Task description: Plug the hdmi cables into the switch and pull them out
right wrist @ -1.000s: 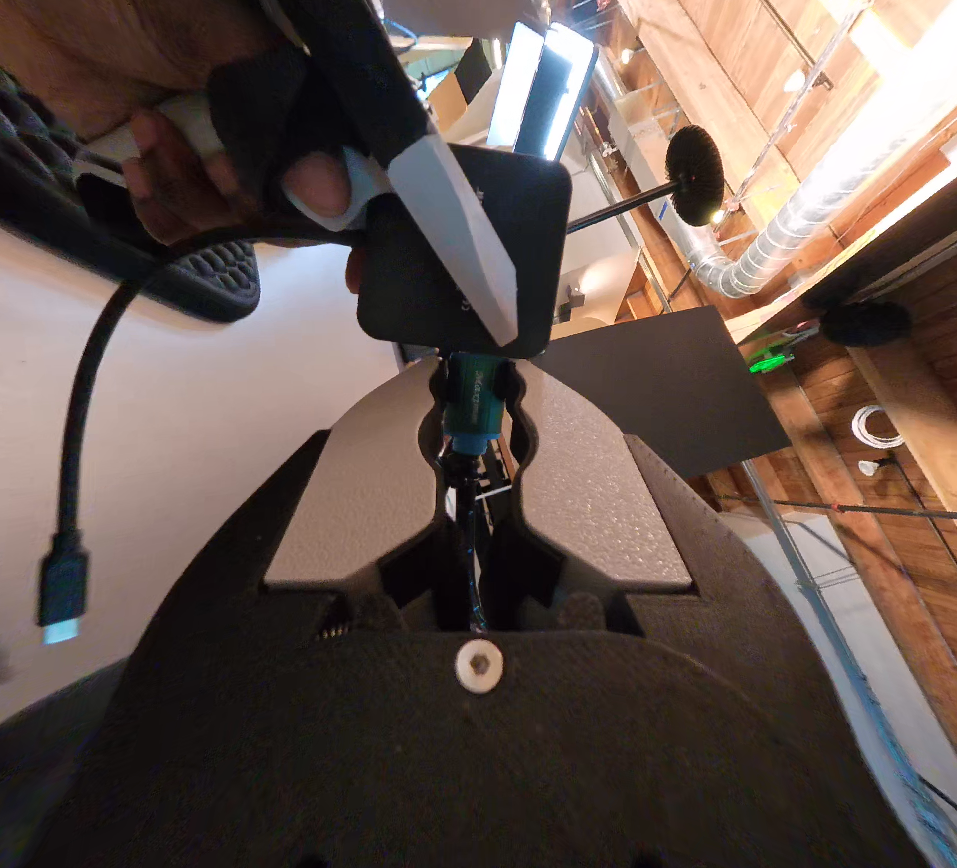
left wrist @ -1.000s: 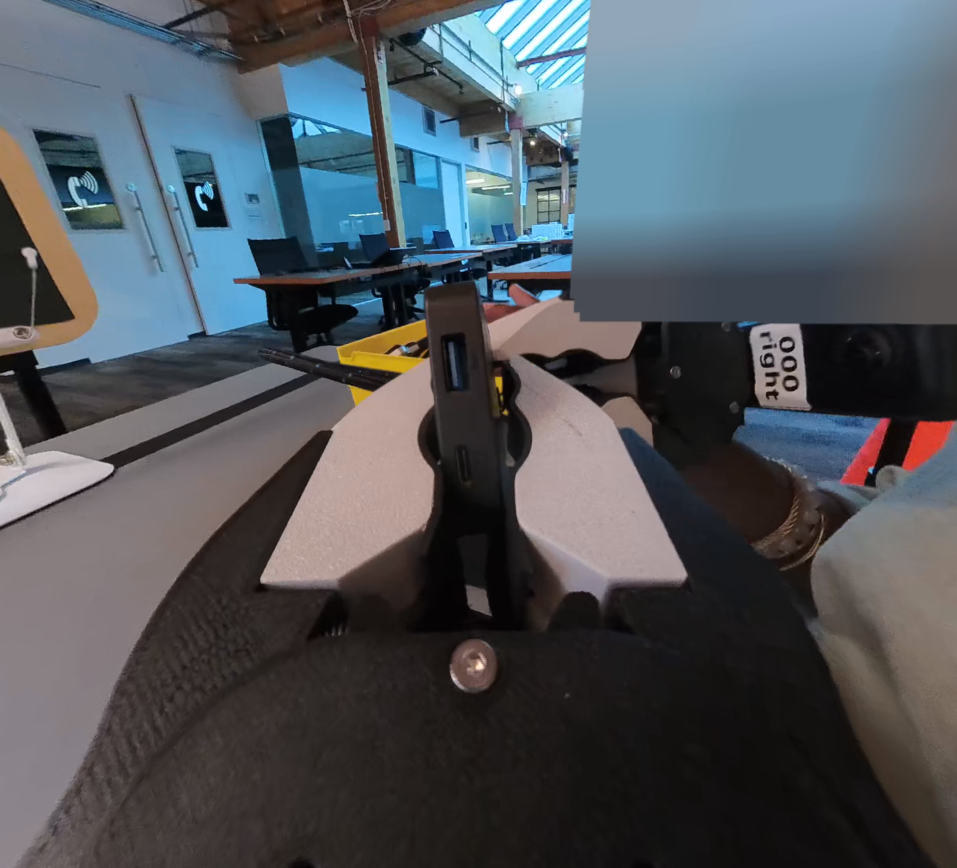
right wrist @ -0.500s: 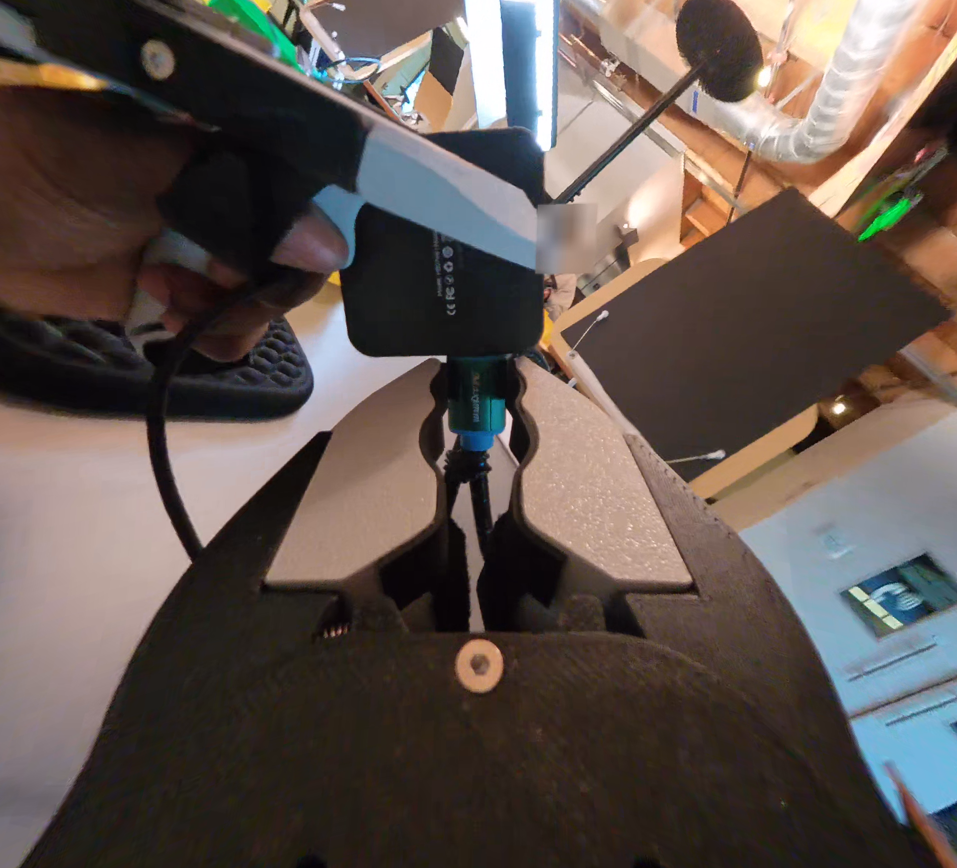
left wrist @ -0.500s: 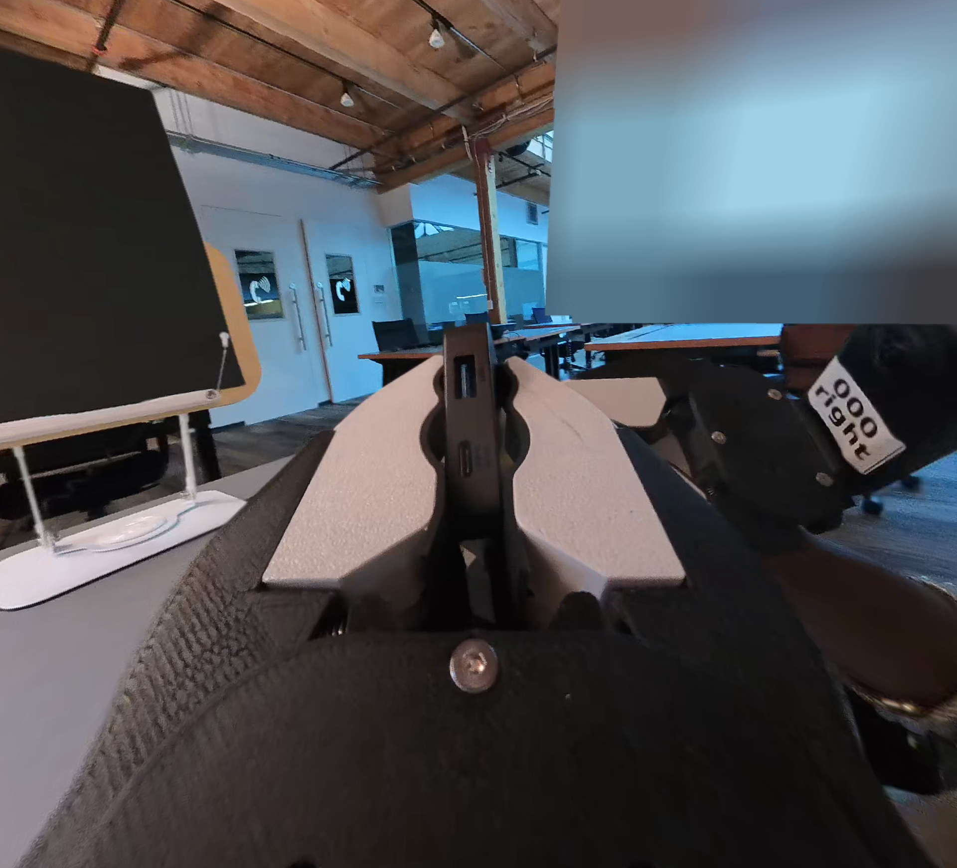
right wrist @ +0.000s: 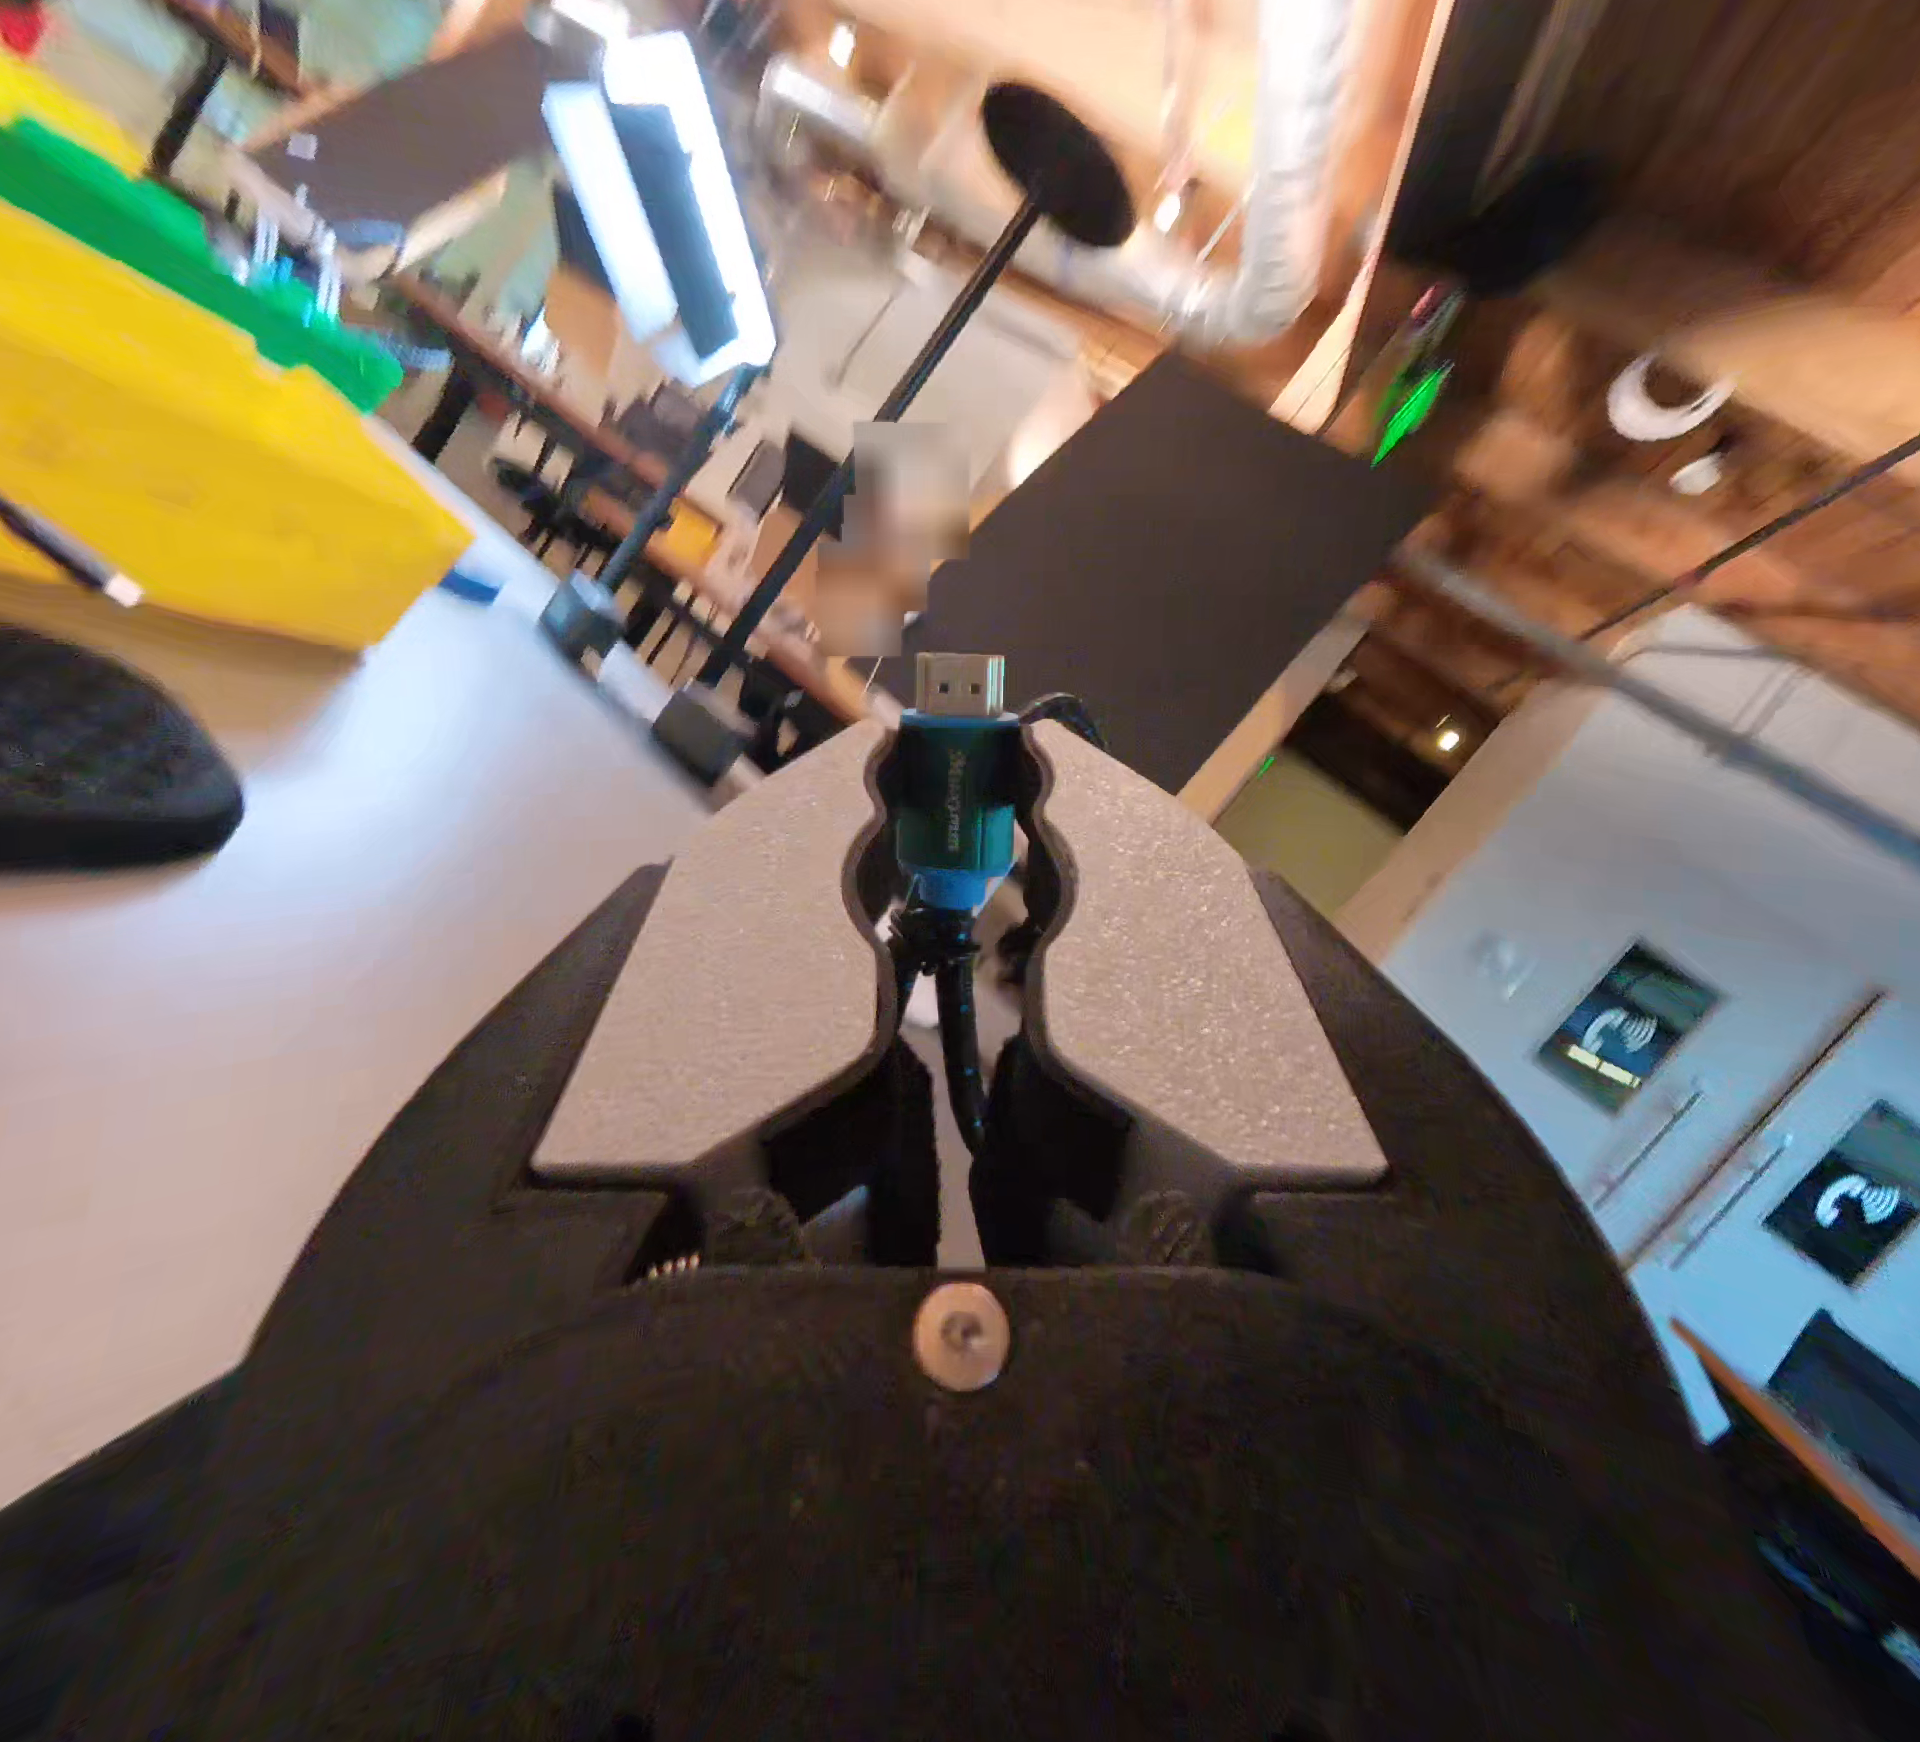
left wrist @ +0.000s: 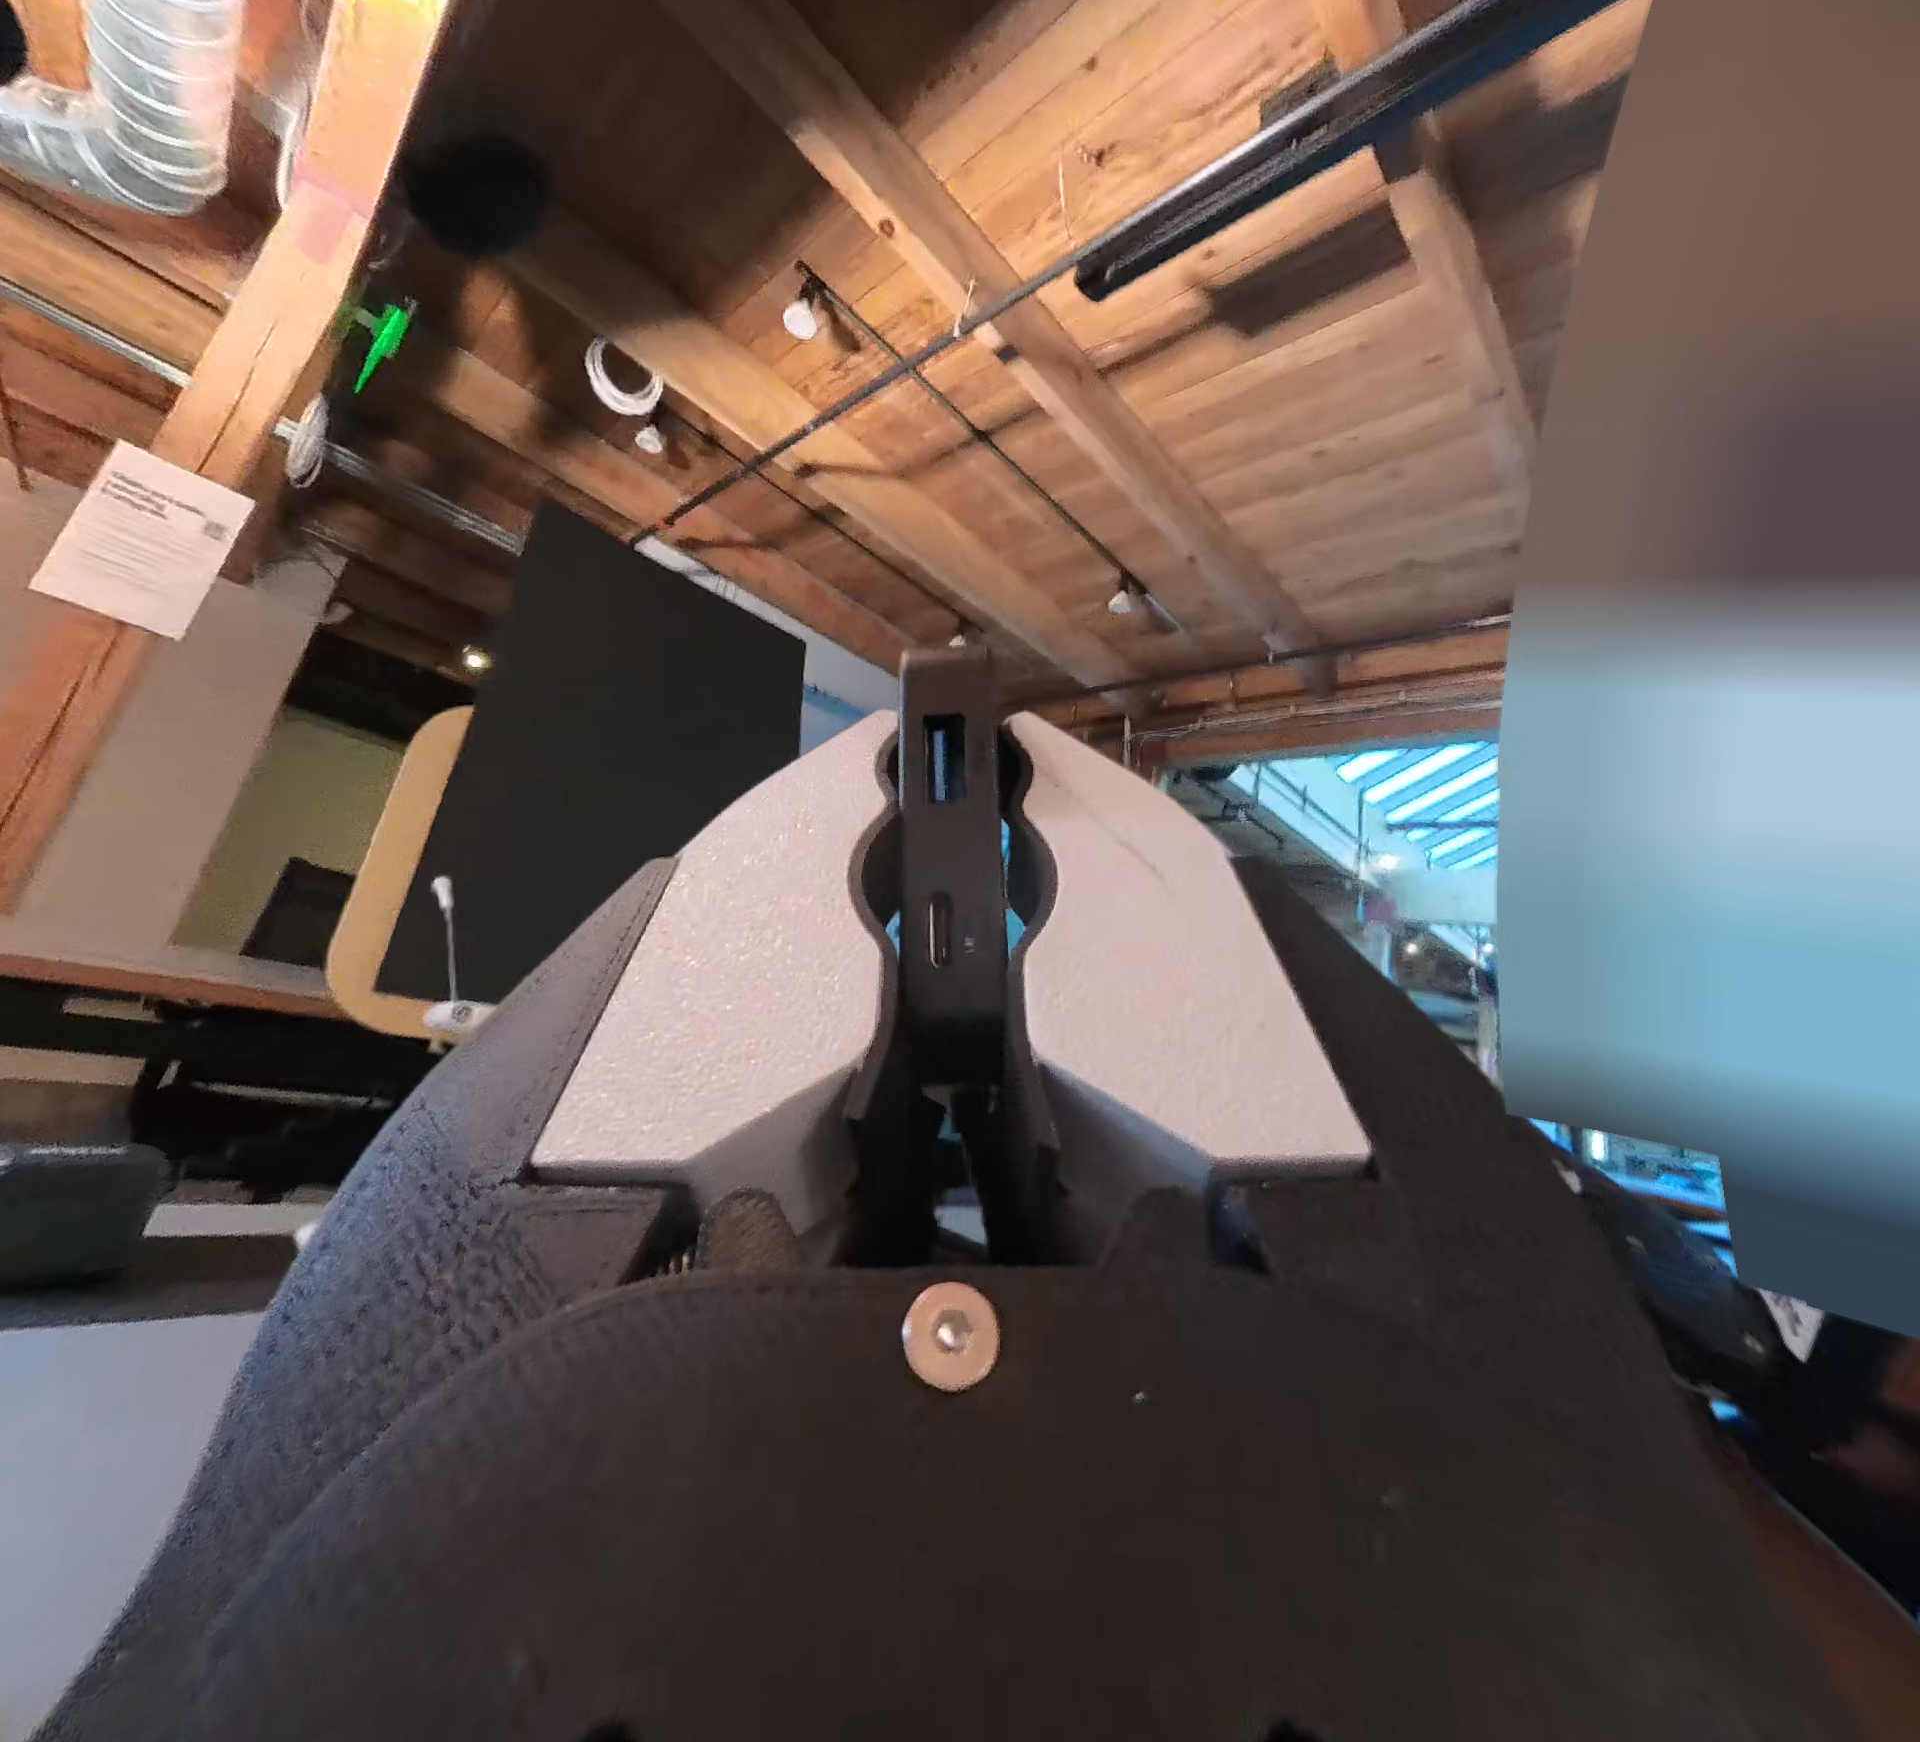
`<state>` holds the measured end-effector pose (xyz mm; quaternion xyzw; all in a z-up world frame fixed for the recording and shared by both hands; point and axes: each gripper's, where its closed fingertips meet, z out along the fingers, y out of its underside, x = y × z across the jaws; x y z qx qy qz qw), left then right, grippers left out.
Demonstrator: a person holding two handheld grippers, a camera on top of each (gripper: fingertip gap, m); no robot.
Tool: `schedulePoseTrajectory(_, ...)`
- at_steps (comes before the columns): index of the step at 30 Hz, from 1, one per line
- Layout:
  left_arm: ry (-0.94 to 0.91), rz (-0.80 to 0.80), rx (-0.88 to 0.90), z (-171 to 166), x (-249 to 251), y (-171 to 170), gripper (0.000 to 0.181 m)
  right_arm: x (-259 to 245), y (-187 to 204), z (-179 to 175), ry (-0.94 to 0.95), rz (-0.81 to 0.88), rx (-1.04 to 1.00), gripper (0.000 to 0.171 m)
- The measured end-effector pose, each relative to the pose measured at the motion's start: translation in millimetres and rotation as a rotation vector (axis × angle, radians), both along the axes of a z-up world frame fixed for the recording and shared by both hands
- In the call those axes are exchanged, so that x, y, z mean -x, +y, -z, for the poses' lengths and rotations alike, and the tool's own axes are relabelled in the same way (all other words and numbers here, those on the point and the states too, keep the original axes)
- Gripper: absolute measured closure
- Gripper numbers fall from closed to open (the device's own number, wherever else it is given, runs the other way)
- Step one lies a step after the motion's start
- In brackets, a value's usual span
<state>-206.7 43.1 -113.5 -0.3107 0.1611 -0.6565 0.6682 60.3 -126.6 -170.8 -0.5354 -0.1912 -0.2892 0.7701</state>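
Note:
My left gripper (left wrist: 951, 757) is shut on the black switch (left wrist: 951, 882), held edge-on between the grey fingers (left wrist: 748, 944), with two small ports on the edge facing me. It is tilted up toward the wooden ceiling. My right gripper (right wrist: 956, 757) is shut on the teal HDMI cable plug (right wrist: 954, 804). The plug's bare metal tip (right wrist: 958, 684) sticks out past the fingertips, free of the switch. Its braided cable (right wrist: 961, 1058) runs back between the fingers. The switch does not show in the right wrist view.
A white table (right wrist: 312, 965) lies at the left of the right wrist view, with a yellow bin (right wrist: 187, 466), a green bin (right wrist: 156, 238) and a black pad (right wrist: 94, 757) on it. A black board on a stand (left wrist: 634, 757) and light stands (right wrist: 665, 206) stand beyond. There is about 35 cm between the tips of the two grippers.
The HDMI plug has come out of the switch, and the two grippers have moved apart. The left gripper has tilted up toward the ceiling. The right view has swung and is blurred.

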Motion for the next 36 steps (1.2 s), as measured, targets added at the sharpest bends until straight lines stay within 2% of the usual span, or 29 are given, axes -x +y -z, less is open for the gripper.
schedulePoseTrajectory(3,-0.048,0.031,-0.024,-3.3,2.2,-9.8,0.167,-9.1,-38.2,-28.1,0.007,-0.007,-0.169,0.15)
schedulePoseTrajectory(7,-0.05,0.057,-0.045,-4.7,-5.0,-19.6,0.167,-50.0,-107.5,-62.1,0.062,0.15,-0.406,0.15)
schedulePoseTrajectory(11,-0.023,0.055,-0.044,-1.5,-14.1,-20.9,0.167,-107.7,-145.0,-53.5,0.219,0.375,-0.434,0.15)
schedulePoseTrajectory(14,-0.021,0.07,-0.034,-0.6,-17.1,-21.1,0.167,-147.4,-142.3,-21.5,0.348,0.538,-0.302,0.149)
schedulePoseTrajectory(19,0.016,0.05,-0.064,-0.8,-20.4,-24.0,0.166,-184.9,-122.6,33.6,0.359,0.803,-0.043,0.149)
schedulePoseTrajectory(22,0.031,0.028,-0.072,0.7,-22.4,-23.7,0.166,-191.8,-98.0,65.7,0.41,0.818,0.088,0.15)
schedulePoseTrajectory(25,0.03,0.04,-0.061,1.4,-23.5,-22.6,0.167,-189.0,-65.0,103.1,0.526,0.723,0.266,0.148)
schedulePoseTrajectory(26,0.028,0.044,-0.059,1.4,-23.2,-22.5,0.167,-186.7,-57.4,111.1,0.553,0.689,0.305,0.142)
schedulePoseTrajectory(28,0.028,0.04,-0.061,0.9,-22.5,-22.3,0.167,-184.4,-53.1,112.8,0.557,0.653,0.322,0.129)
schedulePoseTrajectory(30,0.032,0.029,-0.066,1.0,-21.9,-22.0,0.166,-182.1,-56.4,100.0,0.519,0.618,0.29,0.113)
schedulePoseTrajectory(31,0.034,0.026,-0.066,1.3,-22.1,-21.5,0.166,-181.2,-60.8,91.0,0.494,0.605,0.269,0.111)
schedulePoseTrajectory(34,0.034,0.029,-0.063,1.9,-22.6,-21.3,0.166,-181.5,-85.0,69.6,0.405,0.599,0.255,0.117)
schedulePoseTrajectory(36,0.036,0.032,-0.064,1.9,-23.2,-21.8,0.166,-184.3,-107.1,73.7,0.376,0.616,0.363,0.126)
